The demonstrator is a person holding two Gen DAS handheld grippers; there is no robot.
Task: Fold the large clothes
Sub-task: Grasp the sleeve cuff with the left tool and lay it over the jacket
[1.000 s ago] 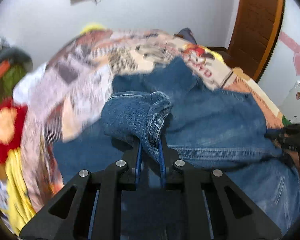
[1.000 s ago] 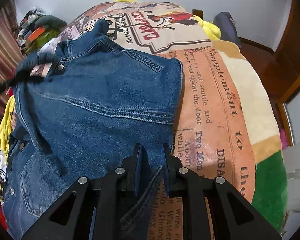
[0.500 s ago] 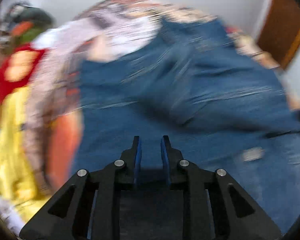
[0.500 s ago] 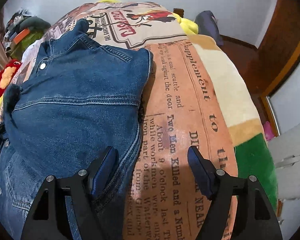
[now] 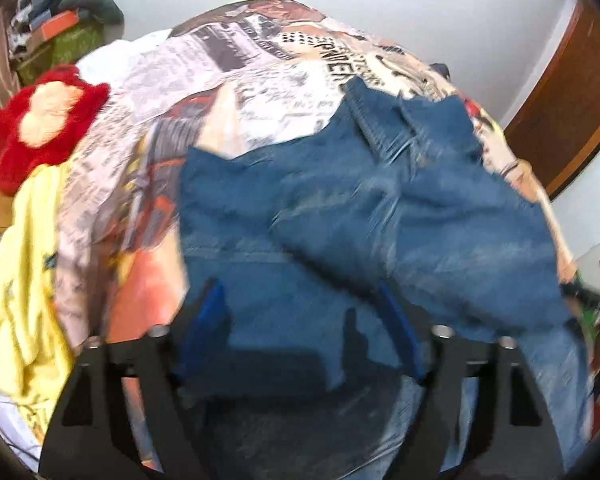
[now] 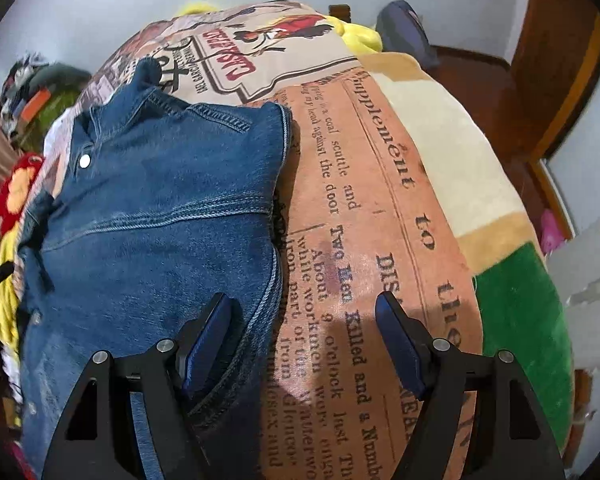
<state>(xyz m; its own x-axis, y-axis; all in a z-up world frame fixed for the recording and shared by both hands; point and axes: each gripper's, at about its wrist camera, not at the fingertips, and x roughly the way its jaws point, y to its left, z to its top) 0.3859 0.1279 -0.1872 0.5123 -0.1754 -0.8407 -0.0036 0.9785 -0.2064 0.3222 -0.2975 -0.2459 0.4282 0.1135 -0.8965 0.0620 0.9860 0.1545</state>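
A blue denim jacket lies on a bed covered by a newspaper-print blanket. In the right wrist view the jacket fills the left half of the frame, collar toward the top, one metal snap button showing at upper left of the garment, its right edge running down the centre of the picture.

The right gripper stands with its jaws apart. The left blue pad sits over the jacket's edge at lower centre; the right pad is over bare blanket. Neither pad presses on cloth.

In the left wrist view, which is blurred, the jacket occupies centre and right of the frame, with a folded-over sleeve lying diagonally across it. The left gripper has its jaws opening; denim lies beneath and between them, and a flap covers part of the right finger. No clamping is visible.

A red plush toy sits at upper left and a yellow cloth at lower left, both beside the blanket.
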